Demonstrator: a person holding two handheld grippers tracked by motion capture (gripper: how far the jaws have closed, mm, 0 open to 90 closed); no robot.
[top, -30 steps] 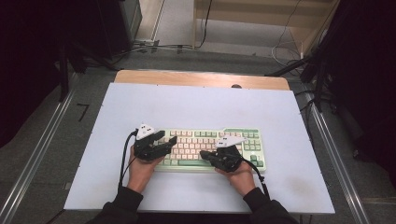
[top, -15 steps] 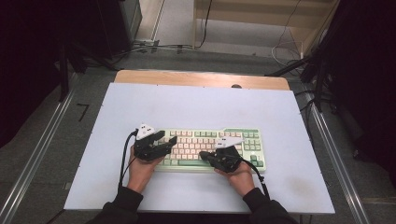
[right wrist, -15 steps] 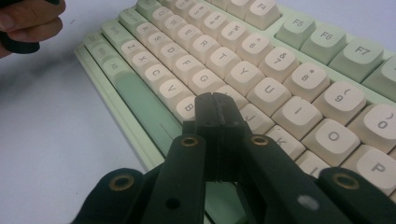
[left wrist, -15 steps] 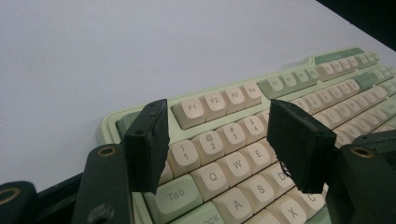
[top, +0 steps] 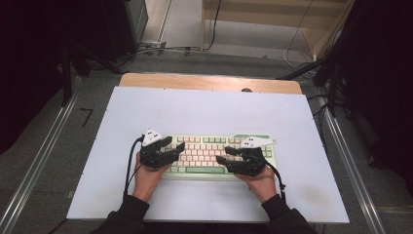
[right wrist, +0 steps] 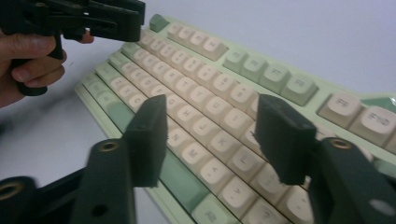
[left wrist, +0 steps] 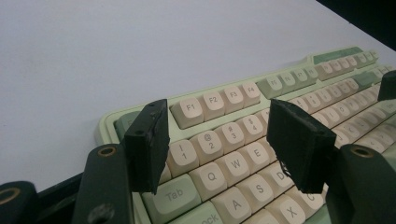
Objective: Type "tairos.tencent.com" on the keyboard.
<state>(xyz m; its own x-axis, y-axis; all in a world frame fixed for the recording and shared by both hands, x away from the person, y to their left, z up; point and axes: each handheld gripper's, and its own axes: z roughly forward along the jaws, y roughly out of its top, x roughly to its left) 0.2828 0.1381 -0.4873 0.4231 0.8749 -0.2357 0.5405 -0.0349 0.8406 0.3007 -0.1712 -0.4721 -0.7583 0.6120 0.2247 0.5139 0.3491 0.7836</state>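
Keyboard [top: 221, 153]: unmoved on table [top: 204, 109]. Left gripper [top: 176, 150] and right gripper [top: 223, 160]: jaws apart, empty, apparently edged slightly inward over keys; pressing seems imminent.

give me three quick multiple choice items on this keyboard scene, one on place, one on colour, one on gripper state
1. Where does the keyboard lie?
A. near the table's front edge
B. at its far edge
C. on the floor

2. What colour is the keyboard's case?
A. black
B. pale green
C. red

3. How do the jaws of the left hand-held gripper stand?
A. shut on a key
B. shut on a cable
C. open, holding nothing

Answers: 1 A, the high view shows it by the person's hands on the white table. 2 B, the frame and some keys are green. 3 C, keys show through the gap.
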